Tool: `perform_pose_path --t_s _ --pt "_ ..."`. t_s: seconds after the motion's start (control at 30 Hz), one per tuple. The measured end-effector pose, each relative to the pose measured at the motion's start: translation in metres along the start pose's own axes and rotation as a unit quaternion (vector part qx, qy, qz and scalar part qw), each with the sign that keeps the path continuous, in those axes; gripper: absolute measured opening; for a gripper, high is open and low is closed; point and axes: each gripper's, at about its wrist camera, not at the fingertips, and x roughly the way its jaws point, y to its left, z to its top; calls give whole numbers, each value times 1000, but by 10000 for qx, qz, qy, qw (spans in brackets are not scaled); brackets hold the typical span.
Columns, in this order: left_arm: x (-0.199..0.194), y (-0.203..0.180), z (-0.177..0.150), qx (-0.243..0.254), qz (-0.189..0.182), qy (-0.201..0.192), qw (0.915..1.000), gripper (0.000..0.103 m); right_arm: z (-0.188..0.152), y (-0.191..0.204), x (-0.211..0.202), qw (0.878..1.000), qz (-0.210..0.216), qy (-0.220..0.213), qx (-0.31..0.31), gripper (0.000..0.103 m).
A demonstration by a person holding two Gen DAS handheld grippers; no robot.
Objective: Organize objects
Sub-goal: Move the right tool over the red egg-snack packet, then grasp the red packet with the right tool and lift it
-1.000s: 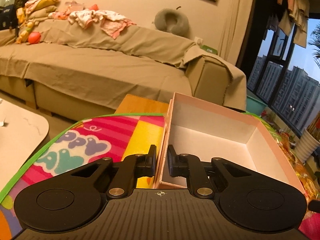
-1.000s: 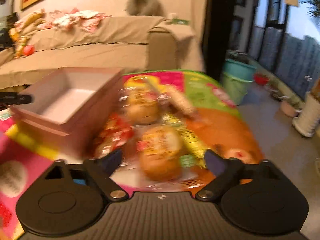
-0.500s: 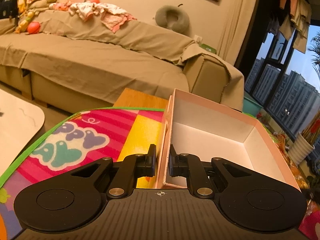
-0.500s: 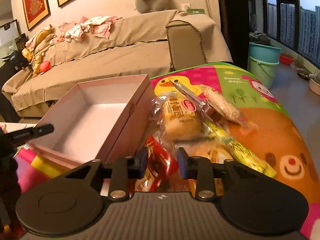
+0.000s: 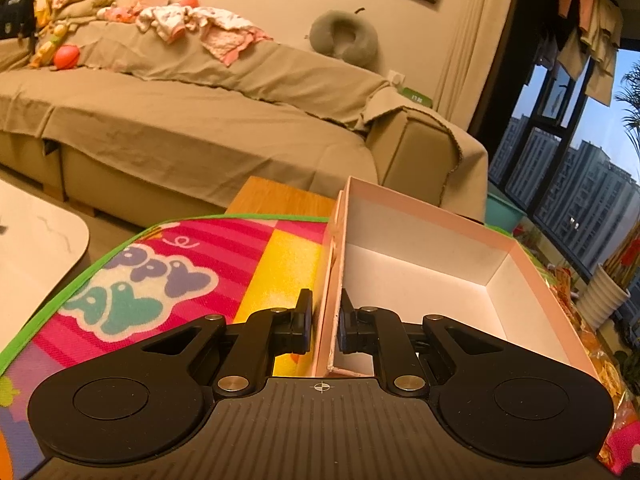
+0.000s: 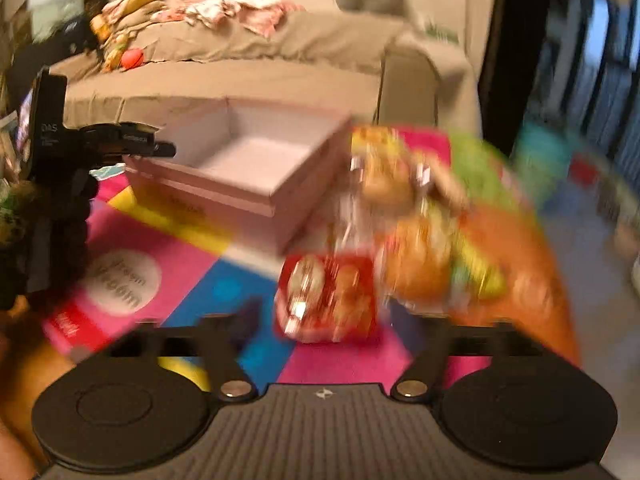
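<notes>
Since half a second ago your right gripper [image 6: 332, 322] has just been opening; its jaws are released, with the red snack packet [image 6: 328, 300] lying loose between them at 12 o'clock. It looks light, crinkly and slippery, so pinch a sealed edge. Your left gripper [image 5: 323, 326] stays clenched on the box [image 5: 532, 268] wall.

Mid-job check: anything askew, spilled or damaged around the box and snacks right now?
Nothing looks spilled or damaged. The pink box sits upright and empty, the left gripper clamped on its near wall. The snack packets lie in a loose heap beside it. The red packet lies between the right gripper's jaws, which have just been opening; blur hides detail.
</notes>
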Motion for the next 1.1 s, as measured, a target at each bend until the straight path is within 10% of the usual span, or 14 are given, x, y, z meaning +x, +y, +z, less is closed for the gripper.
perform_pose_path --t_s 0.3,0.5,0.6,0.77,1.1 --pt "-1 -1 0 78 6 24 10000 14 14 3 64 9984 -16 558 125 84" --pt "-2 -3 1 136 19 51 9999 14 14 12 42 9973 -47 736 -33 29" --pt "-2 -1 1 95 -7 68 9999 14 18 14 23 9965 -19 826 -123 23" --pt "-1 0 2 79 -22 79 9999 14 12 11 20 9968 -280 733 -169 83" --pt "-1 -1 2 133 -3 61 9999 14 3 -11 66 9968 -14 790 115 100"
